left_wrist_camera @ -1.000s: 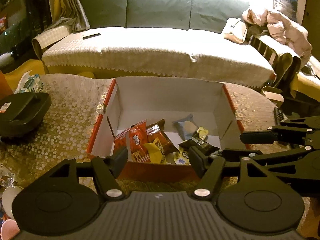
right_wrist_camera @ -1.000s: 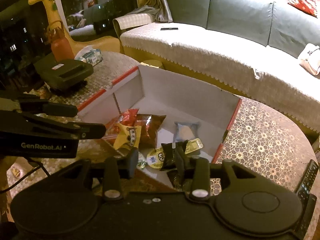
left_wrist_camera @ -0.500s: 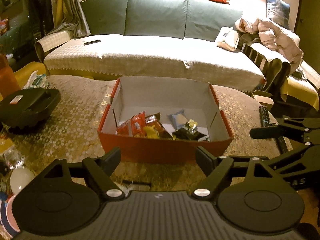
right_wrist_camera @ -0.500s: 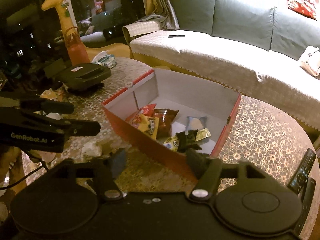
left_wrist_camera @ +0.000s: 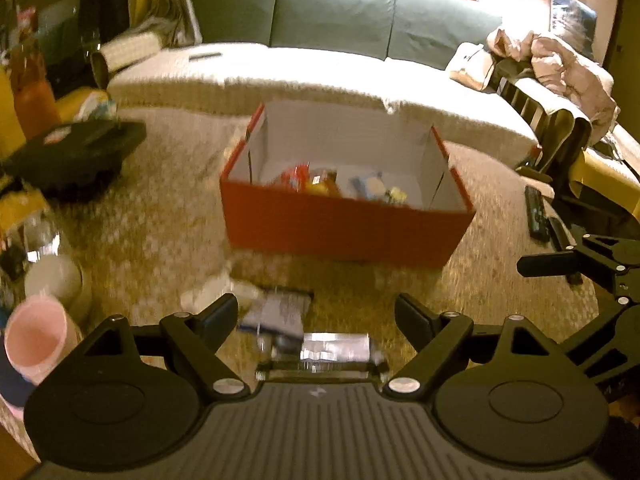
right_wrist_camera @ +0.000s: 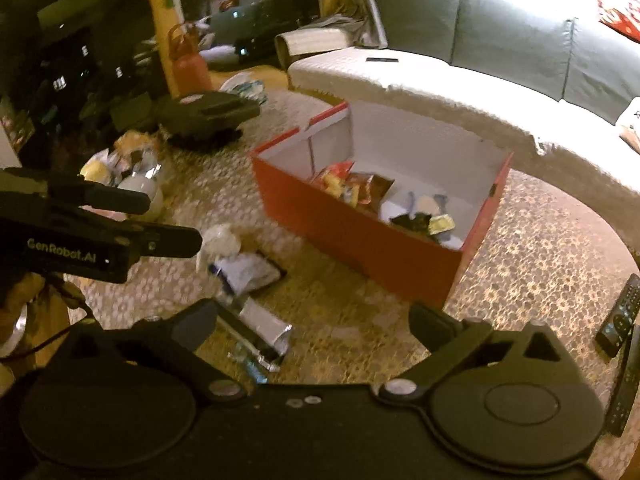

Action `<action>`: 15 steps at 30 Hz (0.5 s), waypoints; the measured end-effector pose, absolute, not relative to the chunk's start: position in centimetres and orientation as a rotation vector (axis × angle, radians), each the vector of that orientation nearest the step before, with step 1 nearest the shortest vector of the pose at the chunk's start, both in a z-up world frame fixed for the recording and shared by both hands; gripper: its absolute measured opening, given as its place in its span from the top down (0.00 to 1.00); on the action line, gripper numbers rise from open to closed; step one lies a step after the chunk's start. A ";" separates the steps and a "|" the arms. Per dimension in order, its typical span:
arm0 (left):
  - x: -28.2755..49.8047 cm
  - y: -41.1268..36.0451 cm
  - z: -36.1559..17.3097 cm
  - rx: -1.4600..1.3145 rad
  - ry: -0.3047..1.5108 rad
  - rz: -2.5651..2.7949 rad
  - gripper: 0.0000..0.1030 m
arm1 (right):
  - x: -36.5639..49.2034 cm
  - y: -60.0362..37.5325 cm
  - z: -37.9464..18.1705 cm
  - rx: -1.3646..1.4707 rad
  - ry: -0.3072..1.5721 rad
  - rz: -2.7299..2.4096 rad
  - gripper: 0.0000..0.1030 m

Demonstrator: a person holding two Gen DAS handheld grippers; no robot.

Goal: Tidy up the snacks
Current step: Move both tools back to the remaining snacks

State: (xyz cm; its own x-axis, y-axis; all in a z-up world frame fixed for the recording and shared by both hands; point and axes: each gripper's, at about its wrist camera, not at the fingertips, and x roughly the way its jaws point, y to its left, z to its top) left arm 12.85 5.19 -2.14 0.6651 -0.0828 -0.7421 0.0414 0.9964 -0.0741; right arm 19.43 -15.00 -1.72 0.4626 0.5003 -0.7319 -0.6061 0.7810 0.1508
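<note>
Now both hand-held grippers, left (left_wrist_camera: 316,312) and right (right_wrist_camera: 312,320), are opening, nothing between their jaws. Snacks (right_wrist_camera: 360,188) lie in the red box (left_wrist_camera: 344,228); loose packets (right_wrist_camera: 248,272) on the near worktop (right_wrist_camera: 540,248) probably come next.

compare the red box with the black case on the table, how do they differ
The red box is open-topped with white inner walls and snack packets inside; the black case is shut, contents hidden. The red box has tall, straight sides; the black case is low and rounded. Both rest on the patterned table.
</note>
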 end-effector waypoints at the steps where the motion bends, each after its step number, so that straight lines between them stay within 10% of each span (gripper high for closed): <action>1: 12.7 5.5 -2.6 -0.066 0.856 -0.066 0.17 | 19.1 -14.9 -2.1 -0.142 0.856 0.688 0.00; 15: 12.2 7.3 -7.7 -0.126 0.965 0.014 0.17 | 17.5 -13.7 -5.9 -0.207 0.912 0.743 0.00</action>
